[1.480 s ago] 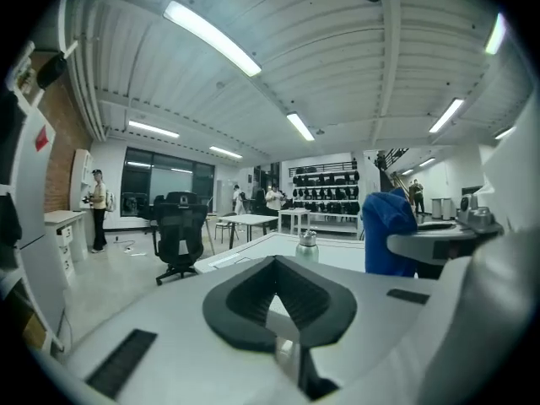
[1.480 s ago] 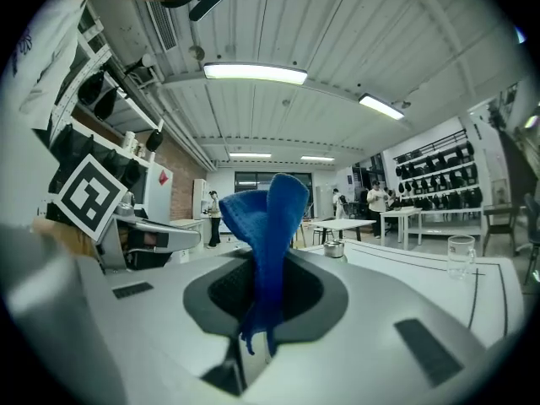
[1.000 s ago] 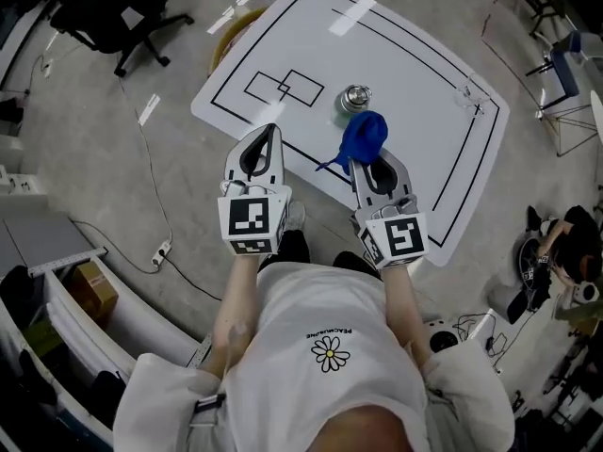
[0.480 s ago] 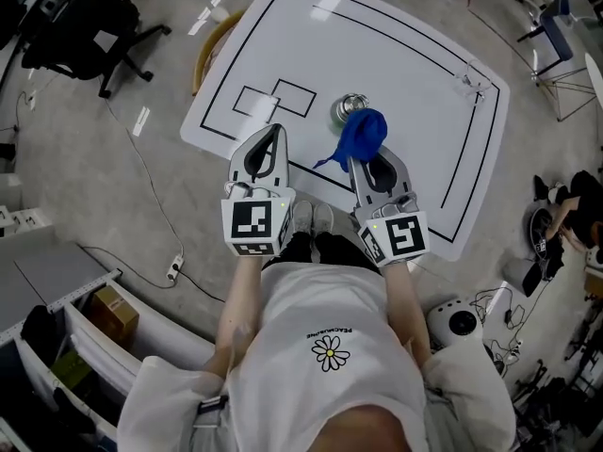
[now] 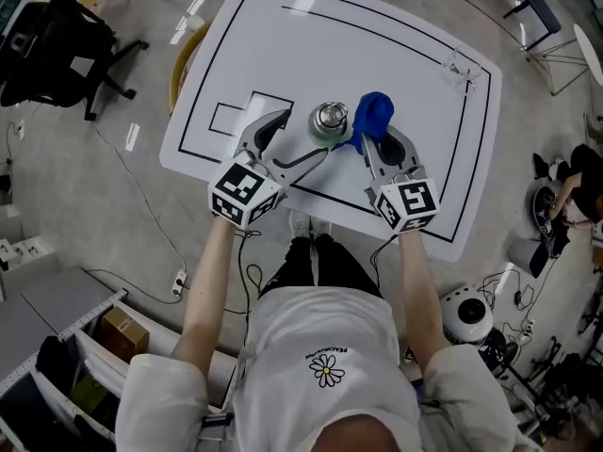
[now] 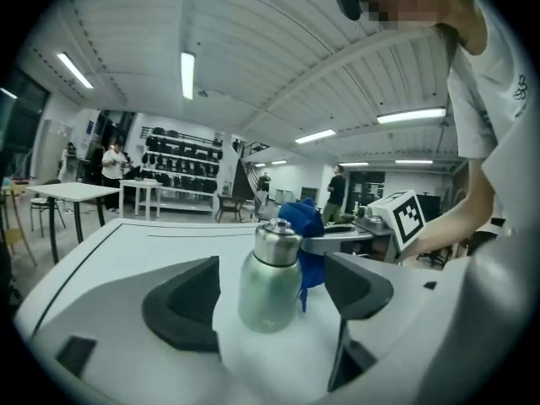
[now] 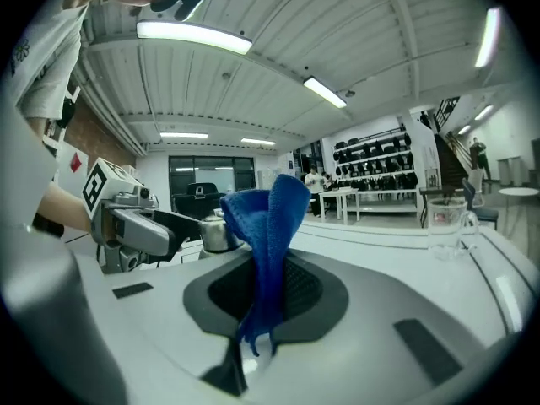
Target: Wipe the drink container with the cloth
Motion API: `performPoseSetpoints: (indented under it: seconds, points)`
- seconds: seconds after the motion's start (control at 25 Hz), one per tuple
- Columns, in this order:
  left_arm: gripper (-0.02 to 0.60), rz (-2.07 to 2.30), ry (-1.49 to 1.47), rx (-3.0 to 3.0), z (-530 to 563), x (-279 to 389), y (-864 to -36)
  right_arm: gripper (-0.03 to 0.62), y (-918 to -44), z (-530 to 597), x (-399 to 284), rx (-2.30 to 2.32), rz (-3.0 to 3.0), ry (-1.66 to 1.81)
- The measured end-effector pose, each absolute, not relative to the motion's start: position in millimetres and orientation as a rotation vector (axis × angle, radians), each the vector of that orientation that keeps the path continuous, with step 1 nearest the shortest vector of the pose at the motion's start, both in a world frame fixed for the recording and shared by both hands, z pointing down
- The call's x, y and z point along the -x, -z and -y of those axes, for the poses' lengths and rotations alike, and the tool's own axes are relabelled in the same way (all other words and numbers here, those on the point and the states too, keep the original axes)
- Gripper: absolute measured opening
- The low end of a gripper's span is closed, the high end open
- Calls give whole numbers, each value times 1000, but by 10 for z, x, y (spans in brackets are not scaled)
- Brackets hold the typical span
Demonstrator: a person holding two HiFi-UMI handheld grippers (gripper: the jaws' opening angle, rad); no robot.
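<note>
Drink container (image 5: 330,121) upright on white table (image 5: 283,55), at the mouth of left gripper (image 5: 303,137), jaws just opened wide, untouched. Metal, rigid, probably slick; grip mid-body. Right gripper (image 5: 382,144) clamps soft blue cloth (image 5: 374,113) just beside it.

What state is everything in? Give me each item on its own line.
left gripper: open, jaws have just been opening, drink container between them, not gripped.
right gripper: shut on the cloth.
drink container: upright, cap on.
cloth: bunched, sticking up beside the drink container.
glass cup: upright on the table.
</note>
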State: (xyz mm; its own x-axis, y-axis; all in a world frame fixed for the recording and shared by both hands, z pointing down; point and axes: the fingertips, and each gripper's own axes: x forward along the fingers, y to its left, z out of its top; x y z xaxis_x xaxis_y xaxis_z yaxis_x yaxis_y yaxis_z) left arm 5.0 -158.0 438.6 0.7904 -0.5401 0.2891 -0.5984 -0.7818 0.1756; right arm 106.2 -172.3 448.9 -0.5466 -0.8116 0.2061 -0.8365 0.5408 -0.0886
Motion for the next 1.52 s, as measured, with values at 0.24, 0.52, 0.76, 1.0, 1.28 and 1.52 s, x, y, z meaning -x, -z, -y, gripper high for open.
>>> performPoseSetpoints:
  seconds: [0.24, 0.52, 0.76, 1.0, 1.28, 1.52]
  points:
    - [380, 719, -393, -2719, 1723, -260, -4716, 41, -4766, 1801, -940, -1317, 2708, -454]
    - [379, 587, -432, -2712, 1695, -375, -4868, 43, -4829, 1774, -890, -1314, 2731, -522]
    - [379, 613, -489, -2726, 1647, -381, -4920, 41, -4811, 1640, -886, -1314, 2725, -531]
    - [379, 659, -559, -2718, 1410, -259, -4926, 41, -4823, 1440, -779, -1281, 2730, -537]
    - [379, 672, -514, -2681, 1077, -228, -4898, 42, -4810, 1262, -699, -1279, 2742, -563]
    - [379, 636, -528, -2688, 943, -271, -4926, 43, -4822, 1206, -586, -1261, 2745, -552]
